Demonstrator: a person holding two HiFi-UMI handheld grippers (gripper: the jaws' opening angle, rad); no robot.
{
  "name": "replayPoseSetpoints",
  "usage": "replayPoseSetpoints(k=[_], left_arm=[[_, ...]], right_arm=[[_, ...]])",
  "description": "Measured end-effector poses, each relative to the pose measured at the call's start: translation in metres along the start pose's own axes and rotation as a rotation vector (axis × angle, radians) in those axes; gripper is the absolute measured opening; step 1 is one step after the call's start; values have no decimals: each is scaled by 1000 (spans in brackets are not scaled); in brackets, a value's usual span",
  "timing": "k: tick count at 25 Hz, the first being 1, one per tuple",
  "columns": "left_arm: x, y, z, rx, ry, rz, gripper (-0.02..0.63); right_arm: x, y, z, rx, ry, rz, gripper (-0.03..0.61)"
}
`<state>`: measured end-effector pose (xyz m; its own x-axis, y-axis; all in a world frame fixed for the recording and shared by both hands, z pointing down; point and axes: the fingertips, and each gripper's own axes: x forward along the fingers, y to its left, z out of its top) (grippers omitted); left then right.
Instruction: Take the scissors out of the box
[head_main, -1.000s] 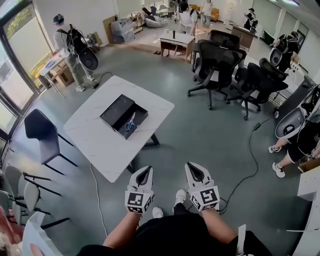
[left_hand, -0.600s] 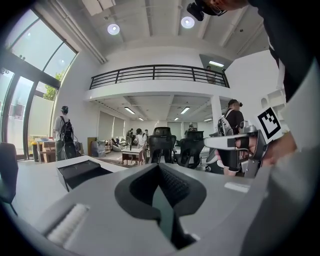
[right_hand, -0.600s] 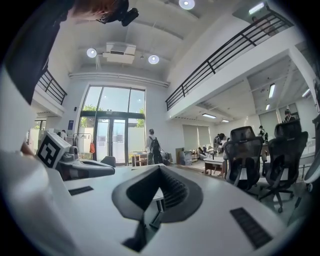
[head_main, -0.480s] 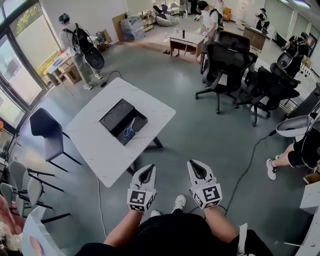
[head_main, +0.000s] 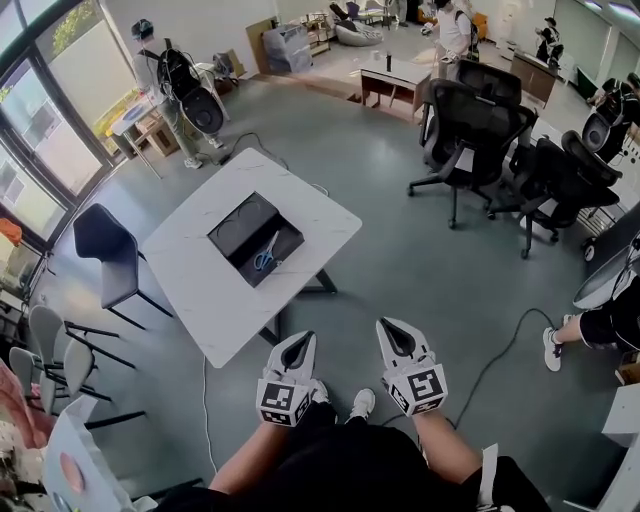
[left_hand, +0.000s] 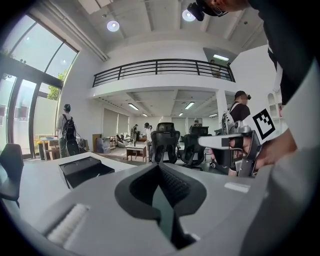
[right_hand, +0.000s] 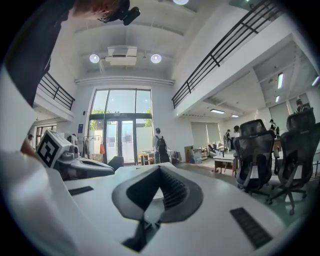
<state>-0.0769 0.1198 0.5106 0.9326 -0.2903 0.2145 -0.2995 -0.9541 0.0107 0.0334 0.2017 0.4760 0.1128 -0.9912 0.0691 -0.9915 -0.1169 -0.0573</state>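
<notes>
A black open box (head_main: 252, 238) sits on a white table (head_main: 210, 300), ahead and to the left of me. Blue-handled scissors (head_main: 266, 254) lie inside its right half. Both grippers hang low in front of my body, well short of the table. My left gripper (head_main: 299, 340) is shut with nothing in it, and my right gripper (head_main: 391, 327) beside it is also shut and empty. In the left gripper view the box (left_hand: 82, 169) shows on the table to the left of the closed jaw tips (left_hand: 160, 166); the scissors are hidden there.
A dark chair (head_main: 105, 250) stands left of the table and grey chairs (head_main: 55, 350) lie nearer. Black office chairs (head_main: 470, 120) cluster at the right. A cable (head_main: 505, 350) runs over the grey floor. People stand at the back.
The table and box have come a little closer and shifted right in the head view. Both grippers stay shut and side by side, carried forward with me.
</notes>
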Motion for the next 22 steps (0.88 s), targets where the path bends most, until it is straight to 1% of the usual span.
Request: replayPoseSetpoints(k=[6,12,17,22], left_arm=[[12,13,0,-9,-2,11,9],[35,29,4,-22,-21,8,9],[52,56,14,-27,-37,13,9],[66,88,15,-40,-36,33,9]], right_arm=[[12,-5,-8,19,12,-1,6],[31,-23,-6,6,21,-21,7],[62,-31,3,-7,18,-24,6],[99,-29,7,-11,20,-1,6]])
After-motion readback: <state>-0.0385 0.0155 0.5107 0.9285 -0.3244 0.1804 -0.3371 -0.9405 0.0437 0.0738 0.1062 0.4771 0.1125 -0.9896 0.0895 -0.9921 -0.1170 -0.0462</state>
